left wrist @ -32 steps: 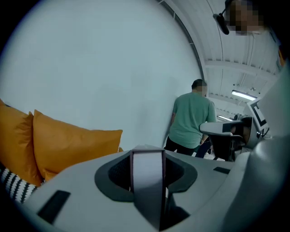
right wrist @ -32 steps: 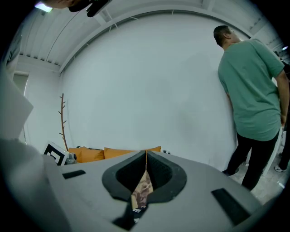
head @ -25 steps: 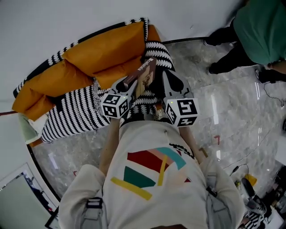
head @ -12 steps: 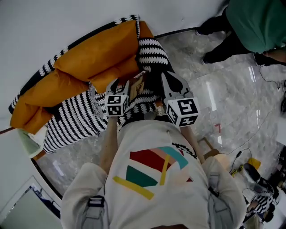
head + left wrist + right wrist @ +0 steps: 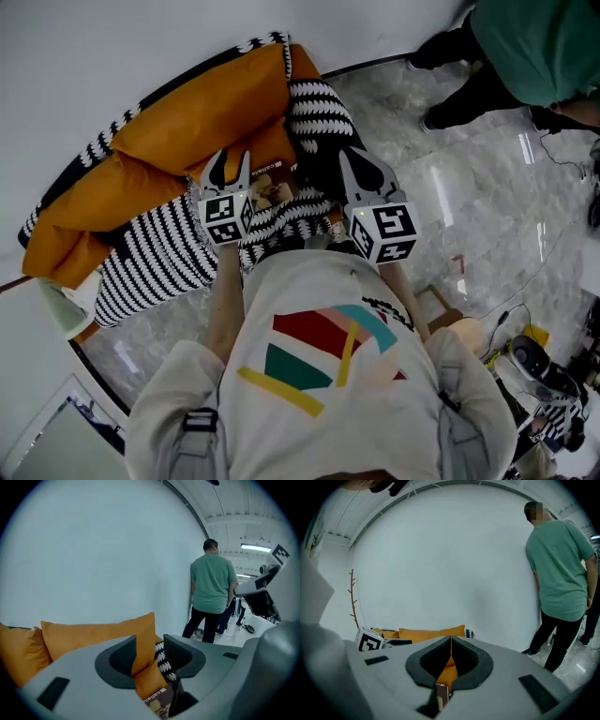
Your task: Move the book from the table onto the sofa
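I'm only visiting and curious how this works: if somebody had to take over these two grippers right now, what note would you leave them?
Left gripper: jaws have just been opening and are now open, with nothing between them; the book lies just beside it.
Right gripper: jaws shut, empty.
The book is on the sofa seat, at the foot of the orange cushions.
Done: book set down and let go.
Left: draw both grippers back and check that the book sits steady.

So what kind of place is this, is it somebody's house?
Probably not a home: it looks like a work or test room with a lounge corner. There is an orange-cushioned sofa with black-and-white striped trim, but also a white wall, a shiny marble-look floor, and loose cables and gear on it.
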Tool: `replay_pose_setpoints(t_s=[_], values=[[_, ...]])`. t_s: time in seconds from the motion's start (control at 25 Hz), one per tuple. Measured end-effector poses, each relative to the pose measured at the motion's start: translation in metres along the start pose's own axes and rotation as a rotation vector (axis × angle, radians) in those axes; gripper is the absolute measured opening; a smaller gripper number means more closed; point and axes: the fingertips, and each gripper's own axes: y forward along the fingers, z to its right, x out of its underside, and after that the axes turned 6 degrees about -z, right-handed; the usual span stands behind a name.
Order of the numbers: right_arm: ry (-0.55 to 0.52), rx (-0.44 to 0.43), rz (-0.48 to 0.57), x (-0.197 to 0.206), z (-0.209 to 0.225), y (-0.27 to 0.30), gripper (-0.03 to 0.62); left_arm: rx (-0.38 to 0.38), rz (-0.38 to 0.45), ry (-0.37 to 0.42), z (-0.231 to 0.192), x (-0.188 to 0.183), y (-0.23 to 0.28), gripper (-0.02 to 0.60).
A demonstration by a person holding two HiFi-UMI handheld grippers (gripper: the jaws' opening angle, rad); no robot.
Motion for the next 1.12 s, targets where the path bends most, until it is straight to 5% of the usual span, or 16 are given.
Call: replay_pose_setpoints(t_s=[0.28,0.4,0.48,1.12], values=[[-0.031,-0.05,0.015,-0.008,-0.018,0.009,0.015,0.073,0.205,0.024,0.023,-0.076,-0.03,0.184],[-0.045,-0.075,0.031,-0.015,-0.024,0.013,0.015,0.005,0.252,0.059,0.028,-0.098,-0.045,0.17],[-0.053,-0.085,0.045,-0.02,-0.027,0.014,0.015,-0.06,0.261,0.098,0.03,-0.11,-0.056,0.006],[-0.209,-0.145,0.057,-0.027,-0.045,0.011,0.014,-0.035,0.468,0.205,0.07,-0.177,-0.109,0.006]])
